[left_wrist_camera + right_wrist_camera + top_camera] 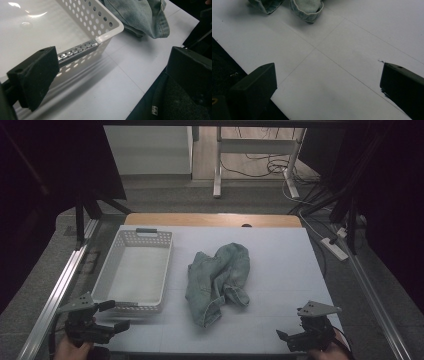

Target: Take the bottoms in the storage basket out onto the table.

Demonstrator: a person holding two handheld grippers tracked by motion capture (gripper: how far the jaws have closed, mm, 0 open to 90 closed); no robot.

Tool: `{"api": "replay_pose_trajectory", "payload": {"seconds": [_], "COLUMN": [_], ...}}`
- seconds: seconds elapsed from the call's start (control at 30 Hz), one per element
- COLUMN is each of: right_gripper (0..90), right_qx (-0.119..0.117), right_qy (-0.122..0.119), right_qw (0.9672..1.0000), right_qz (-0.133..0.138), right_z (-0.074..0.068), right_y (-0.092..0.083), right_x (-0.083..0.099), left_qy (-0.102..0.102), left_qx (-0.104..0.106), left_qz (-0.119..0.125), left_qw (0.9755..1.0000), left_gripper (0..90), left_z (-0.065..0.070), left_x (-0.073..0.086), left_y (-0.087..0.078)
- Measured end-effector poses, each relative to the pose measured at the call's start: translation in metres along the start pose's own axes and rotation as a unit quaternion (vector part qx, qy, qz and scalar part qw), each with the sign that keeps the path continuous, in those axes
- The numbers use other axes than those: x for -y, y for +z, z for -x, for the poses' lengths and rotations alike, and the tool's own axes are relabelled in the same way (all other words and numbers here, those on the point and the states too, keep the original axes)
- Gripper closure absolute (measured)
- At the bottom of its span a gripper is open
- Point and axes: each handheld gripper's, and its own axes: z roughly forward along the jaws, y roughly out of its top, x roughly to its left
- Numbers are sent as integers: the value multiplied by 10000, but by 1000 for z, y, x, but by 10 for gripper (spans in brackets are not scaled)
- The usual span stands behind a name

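A crumpled garment of faded blue-green denim (219, 281) is recorded near the middle of the white table (280, 270). It is bunched into soft folds, with stitched hems and one rolled cuff-like opening turned toward the near edge. Whether it is a pair of shorts or a shirt cannot be settled in the dim high view.

Taken from left to right: the left gripper (111, 316) is held at the near left corner of the table, its jaws set wide apart with nothing between them. In the left gripper view, its black, block-shaped pads (35, 77) are seen as matt and slightly rough. Just beyond it stands a white plastic basket (150, 238), rectangular, with perforated walls, a smooth glossy floor and a metallic strip on the near rim (77, 50). The basket is noted as empty.

The denim lies just to the right of the basket, apart from it, and well apart from both grippers, roughly between them and farther across the table.

The right gripper (289, 336) is held at the near right corner, jaws likewise spread and empty. In the right gripper view, the garment's cuff (307, 10) is seen well ahead of the jaws, on the smooth table sheet marked with thin lines.
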Motion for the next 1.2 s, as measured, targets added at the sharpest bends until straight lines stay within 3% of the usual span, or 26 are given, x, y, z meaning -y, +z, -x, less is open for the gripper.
{"api": "replay_pose_trajectory", "payload": {"seconds": [0.43,1.2], "right_gripper": [13,13], "right_qx": [12,27], "right_qy": [3,-15], "right_qw": [10000,10000], "right_qz": [-1,-42], "right_z": [0,-1], "right_y": [0,0], "right_x": [0,-1], "left_qy": [111,25], "left_qx": [-198,-370], "left_qz": [-151,-337], "left_qw": [9996,9987], "left_gripper": [0,0], "left_z": [3,2], "left_x": [4,14], "left_y": [-6,-17]}}
